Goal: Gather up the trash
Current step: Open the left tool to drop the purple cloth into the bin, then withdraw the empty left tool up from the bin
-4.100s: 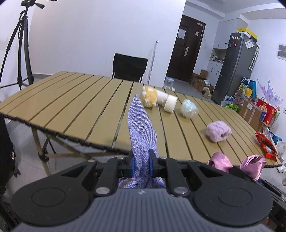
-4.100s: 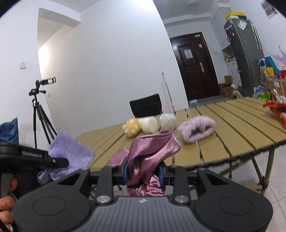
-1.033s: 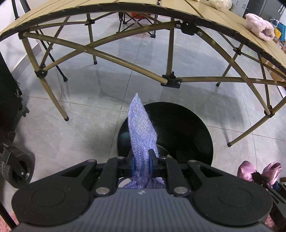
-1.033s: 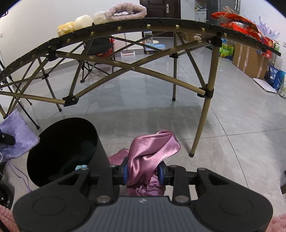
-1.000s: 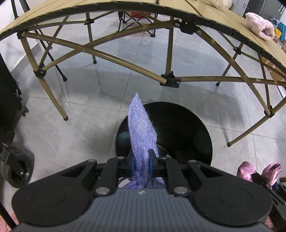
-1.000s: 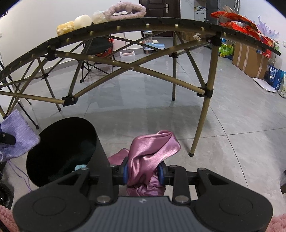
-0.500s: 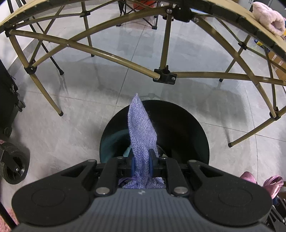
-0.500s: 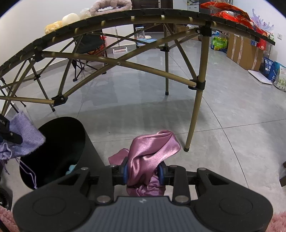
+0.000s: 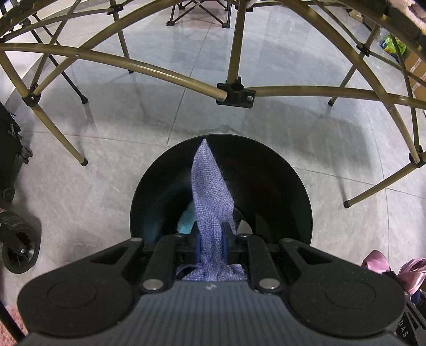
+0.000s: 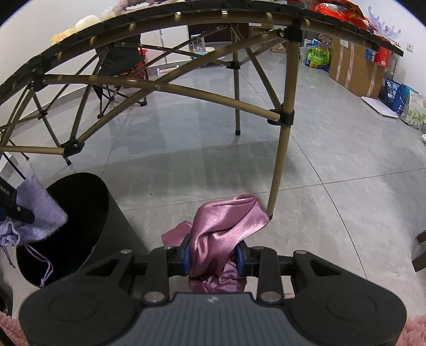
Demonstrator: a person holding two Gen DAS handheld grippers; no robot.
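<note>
- Now clamping the lilac mesh pouch (image 9: pixel 211 191) in the left claw (image 9: pixel 210 239), jaws pressed together on the fabric, right above the mouth of the black bin (image 9: pixel 279 173).
- Pointing steeply down into the bin, with the pouch's tip overlapping the dark opening and something pale blue (image 9: pixel 186 221) lying at the bottom.
- Dangling the pouch's drawstring over the bin rim in the right wrist view, with the pouch body partly over the opening.
- Gripping the pink satin cloth (image 10: pixel 226 223) in the right claw (image 10: pixel 213 256), pads closed on the bunched folds, hovering over bare floor just beside the bin rather than over it.
- Judging the step in hand: bringing the first piece of trash to the drop point; release not yet made.
- Needing next, probably: parting the left claw so the pouch falls clear inside, drawstring included, then shifting the right claw sideways over the opening before letting go.
- Leaving farther off: the worktop (image 10: pixel 186 13) overhead, carrying a plush toy (image 10: pixel 62 36) and red wrappers (image 10: pixel 335 10), likely awaiting collection.
</note>
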